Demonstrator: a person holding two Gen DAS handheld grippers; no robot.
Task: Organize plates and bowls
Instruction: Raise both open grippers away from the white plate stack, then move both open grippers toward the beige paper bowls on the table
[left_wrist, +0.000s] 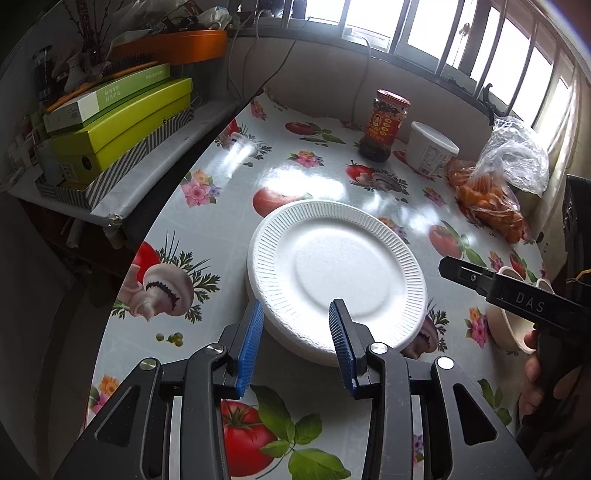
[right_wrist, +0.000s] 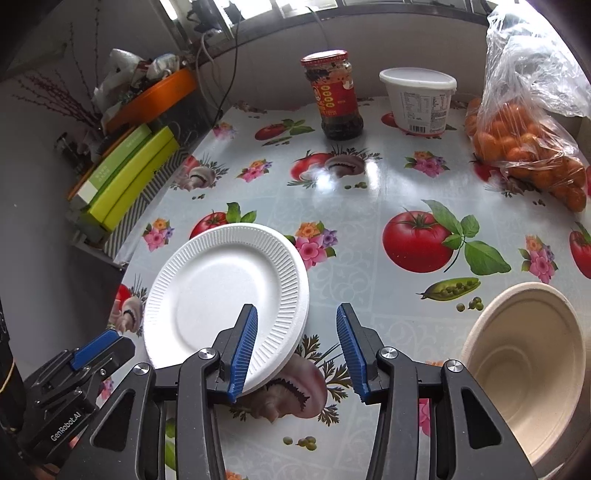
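A stack of white foam plates (left_wrist: 336, 273) lies flat on the table; it also shows in the right wrist view (right_wrist: 225, 299). My left gripper (left_wrist: 295, 314) is open, its blue fingers astride the near rim of the plates. My right gripper (right_wrist: 295, 321) is open and empty, just right of the plates, over bare tablecloth. A beige paper bowl (right_wrist: 532, 365) stands on the table to the right of my right gripper; in the left wrist view the bowl (left_wrist: 506, 325) is partly hidden behind the right gripper's body.
A sauce jar (right_wrist: 334, 94), a white tub (right_wrist: 421, 98) and a bag of oranges (right_wrist: 524, 147) stand along the table's far edge. Green boxes (left_wrist: 122, 125) and an orange tray (left_wrist: 173, 46) sit on a shelf left of the table. The tablecloth (right_wrist: 369, 206) is vegetable-printed.
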